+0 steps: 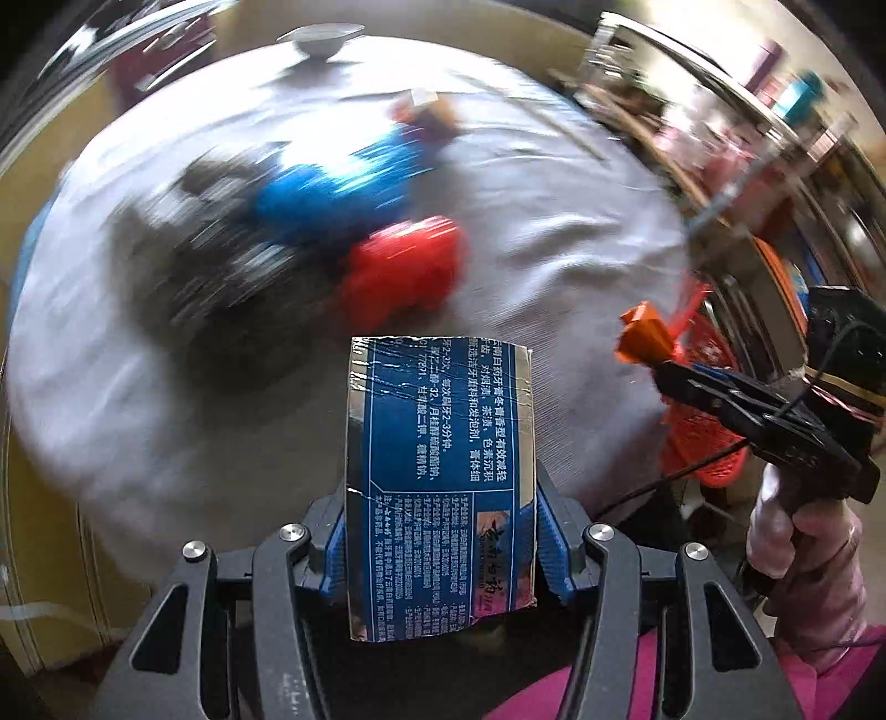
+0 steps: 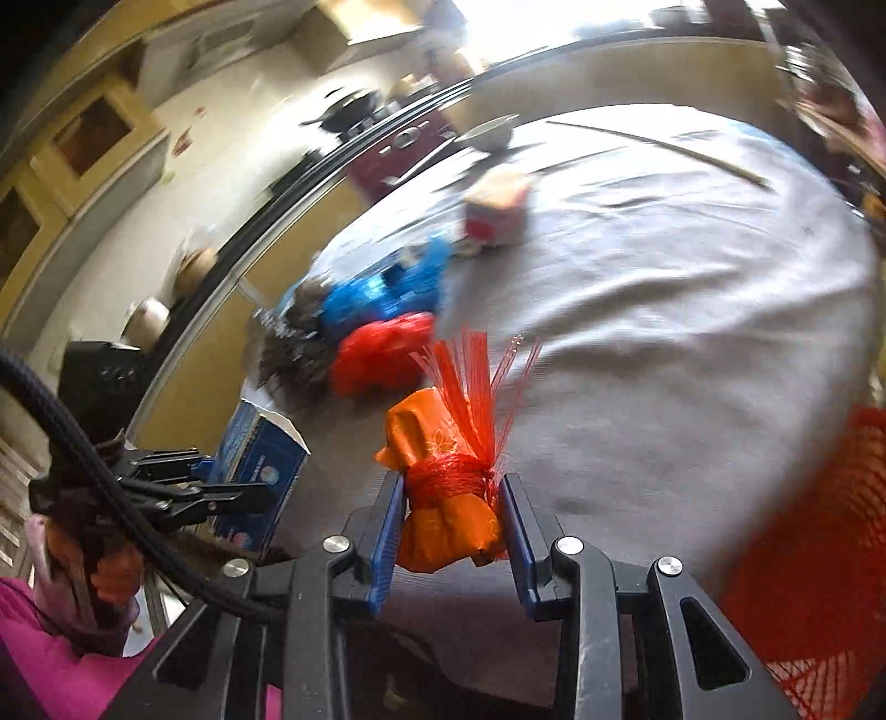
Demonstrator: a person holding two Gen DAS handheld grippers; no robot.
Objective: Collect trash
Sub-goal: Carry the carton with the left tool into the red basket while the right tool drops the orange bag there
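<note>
Your left gripper (image 1: 440, 531) has its fingers pinching a flattened blue toothpaste box (image 1: 440, 482), the blue pads pressed on its two long edges; the box stands up in front of the camera, printed side toward you, lifted off the surface (image 1: 581, 232). Your right gripper (image 2: 451, 515) has its fingers pressed onto an orange wrapper (image 2: 437, 493) bound with red mesh netting (image 2: 473, 387); the netting fans out above the pads, and more of it hangs at the right edge of the right wrist view. In the left wrist view your right gripper (image 1: 645, 338) shows at the right, held by a gloved hand (image 1: 803, 559).

On the grey cloth of the round surface, well beyond both grippers, lie a red bag (image 1: 407, 271), a blue bag (image 1: 338, 188) touching it, and a dark crumpled bag (image 1: 205, 249) beside them. Farther back sits a small carton (image 2: 498, 207), and a white bowl (image 1: 321, 41) stands near the far rim. All of that is blurred.
</note>
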